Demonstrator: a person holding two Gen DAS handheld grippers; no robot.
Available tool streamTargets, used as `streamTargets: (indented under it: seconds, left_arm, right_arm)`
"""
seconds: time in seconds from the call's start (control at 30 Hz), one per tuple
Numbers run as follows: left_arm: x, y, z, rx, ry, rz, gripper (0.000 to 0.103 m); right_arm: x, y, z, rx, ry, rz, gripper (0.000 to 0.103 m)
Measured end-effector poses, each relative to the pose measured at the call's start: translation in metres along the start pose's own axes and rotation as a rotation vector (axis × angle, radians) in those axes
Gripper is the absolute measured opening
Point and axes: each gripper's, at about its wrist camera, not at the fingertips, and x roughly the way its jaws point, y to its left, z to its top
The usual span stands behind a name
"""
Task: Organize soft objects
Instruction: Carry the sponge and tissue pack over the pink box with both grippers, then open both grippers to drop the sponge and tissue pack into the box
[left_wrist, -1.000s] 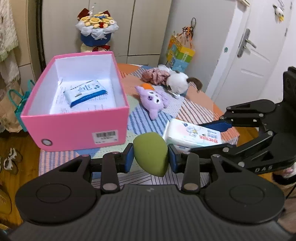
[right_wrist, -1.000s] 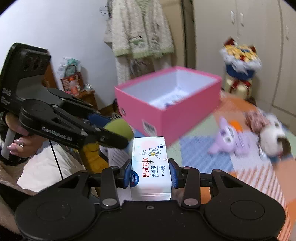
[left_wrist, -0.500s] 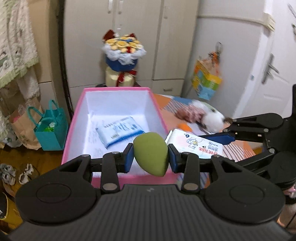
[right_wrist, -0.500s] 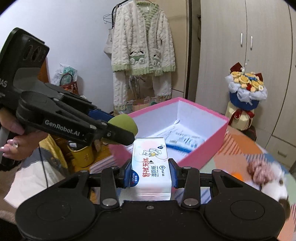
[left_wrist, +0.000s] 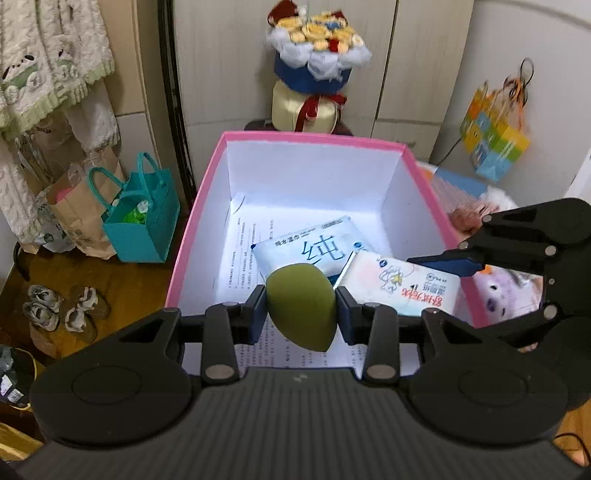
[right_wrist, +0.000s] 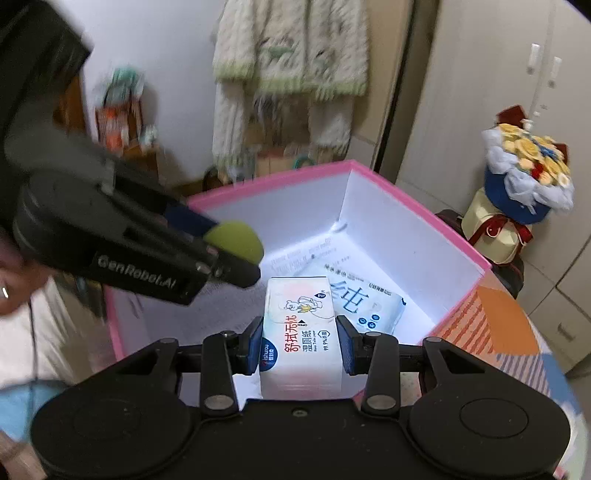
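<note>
My left gripper (left_wrist: 301, 315) is shut on a green egg-shaped sponge (left_wrist: 301, 304) and holds it over the open pink box (left_wrist: 192, 229). My right gripper (right_wrist: 301, 345) is shut on a white wet-wipes pack (right_wrist: 299, 332), also above the box (right_wrist: 424, 206). A blue and white tissue pack (left_wrist: 306, 251) lies on printed paper on the box floor; it also shows in the right wrist view (right_wrist: 364, 301). The right gripper with its pack (left_wrist: 402, 282) shows at the right of the left wrist view. The left gripper with the sponge (right_wrist: 236, 240) shows at the left of the right wrist view.
A purple plush toy (left_wrist: 506, 291) and a pinkish soft thing (left_wrist: 467, 216) lie on the striped tablecloth (right_wrist: 495, 325) right of the box. A flower bouquet (left_wrist: 314, 70) stands behind the box. A teal bag (left_wrist: 142, 221) and shoes (left_wrist: 59, 306) are on the floor at left.
Both grippers have moved forward and up, from in front of the box to over its opening, each still holding its object. The view now looks down into the box.
</note>
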Motion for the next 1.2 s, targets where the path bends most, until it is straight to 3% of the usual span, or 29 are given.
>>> streamTargets:
  seconds: [0.1, 0.27, 0.43, 0.63, 0.93, 1.2]
  left_arm:
    - [0.007, -0.003, 0.001, 0.049, 0.021, -0.035, 0.038]
    - [0.020, -0.010, -0.001, 0.082, 0.071, -0.019, 0.039]
    - [0.030, -0.009, 0.000, 0.054, 0.076, -0.009, 0.042]
    - [0.023, -0.002, 0.000, 0.044, 0.033, -0.014, 0.069]
    - [-0.032, -0.007, -0.012, 0.104, -0.019, -0.043, 0.069]
    - [-0.088, -0.029, -0.033, 0.177, -0.071, -0.059, 0.069]
  right_arm:
    - [0.009, 0.005, 0.001, -0.046, 0.036, 0.029, 0.045]
    - [0.012, 0.016, 0.004, -0.124, 0.041, 0.064, 0.045]
    - [0.025, 0.020, 0.009, -0.157, 0.058, 0.008, 0.042]
    - [0.019, 0.005, 0.003, -0.086, 0.039, 0.006, 0.045]
    - [-0.036, -0.003, -0.020, 0.057, -0.055, 0.049, 0.046]
    - [-0.092, 0.005, -0.037, 0.112, -0.122, 0.027, 0.052]
